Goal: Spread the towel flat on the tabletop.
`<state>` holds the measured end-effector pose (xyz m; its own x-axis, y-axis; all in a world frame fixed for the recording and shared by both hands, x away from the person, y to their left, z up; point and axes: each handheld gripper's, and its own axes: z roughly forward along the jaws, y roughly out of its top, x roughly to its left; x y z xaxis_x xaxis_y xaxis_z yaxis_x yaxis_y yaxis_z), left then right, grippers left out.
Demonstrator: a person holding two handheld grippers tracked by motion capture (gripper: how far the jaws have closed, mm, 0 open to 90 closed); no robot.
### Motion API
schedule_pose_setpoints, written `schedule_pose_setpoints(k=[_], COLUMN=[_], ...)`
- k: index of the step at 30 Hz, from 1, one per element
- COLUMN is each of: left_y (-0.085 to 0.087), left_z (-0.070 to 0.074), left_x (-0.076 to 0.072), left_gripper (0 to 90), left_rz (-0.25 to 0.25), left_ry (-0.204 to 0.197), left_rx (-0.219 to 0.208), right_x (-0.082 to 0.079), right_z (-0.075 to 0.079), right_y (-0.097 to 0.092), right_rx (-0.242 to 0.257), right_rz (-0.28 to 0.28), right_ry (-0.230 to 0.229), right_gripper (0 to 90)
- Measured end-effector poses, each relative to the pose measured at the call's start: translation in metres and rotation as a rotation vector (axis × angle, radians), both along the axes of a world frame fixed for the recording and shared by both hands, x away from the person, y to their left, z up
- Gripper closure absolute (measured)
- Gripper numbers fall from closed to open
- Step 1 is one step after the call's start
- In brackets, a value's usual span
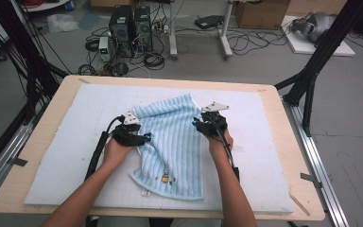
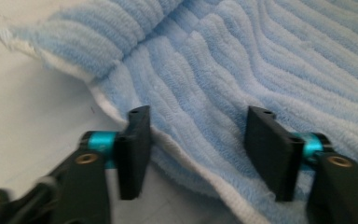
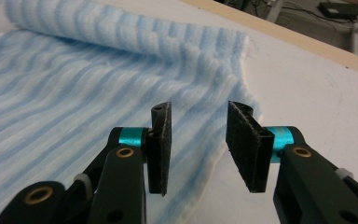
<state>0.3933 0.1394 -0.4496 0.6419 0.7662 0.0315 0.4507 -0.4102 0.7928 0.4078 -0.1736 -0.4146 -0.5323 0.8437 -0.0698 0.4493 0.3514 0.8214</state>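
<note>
The room is a workshop with a grey floor, many cables and two black computer towers (image 1: 130,26) behind the wooden table (image 1: 38,142). On the table lies a white foam mat (image 1: 75,142), and on the mat lies the light blue striped towel (image 1: 172,142).

The towel is near the middle of the mat, a little crooked, with its far edge folded back into a soft roll. A small coloured picture is stitched near its close end.

The left gripper (image 1: 144,137) is at the left edge of the towel, about at half its length. In the left gripper view the jaws stand partly open over the white hem, one on the mat side and one over the blue pile; the pads do not press the cloth, and they hold nothing.

The right gripper (image 1: 197,124) is at the right edge of the towel, close to the rolled end. In the right gripper view its jaws also stand partly open, with a clear gap, just above the edge of the towel, and nothing is between the pads.
</note>
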Motion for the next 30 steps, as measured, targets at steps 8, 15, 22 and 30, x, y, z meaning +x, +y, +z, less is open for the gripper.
schedule_pose_setpoints(k=[8, 15, 22, 30], left_y=[0.015, 0.032, 0.029, 0.037], left_z=[0.003, 0.004, 0.003, 0.003], left_x=[0.029, 0.043, 0.043, 0.041], left_gripper=[83.8, 83.7, 78.3, 45.4], left_rz=[0.108, 0.173, 0.158, 0.201], left_ry=[0.030, 0.039, 0.022, 0.055], left_rx=[-0.074, -0.154, -0.179, -0.211], right_x=[-0.009, -0.008, 0.002, 0.019], right_z=[-0.005, -0.019, -0.031, -0.032], right_y=[0.004, 0.035, 0.043, 0.013], right_rx=[0.030, 0.036, -0.104, -0.110], right_rz=[0.032, 0.100, 0.070, -0.132], right_ry=[0.021, 0.108, 0.064, 0.051], right_gripper=[57.7, 47.2, 85.0, 74.7])
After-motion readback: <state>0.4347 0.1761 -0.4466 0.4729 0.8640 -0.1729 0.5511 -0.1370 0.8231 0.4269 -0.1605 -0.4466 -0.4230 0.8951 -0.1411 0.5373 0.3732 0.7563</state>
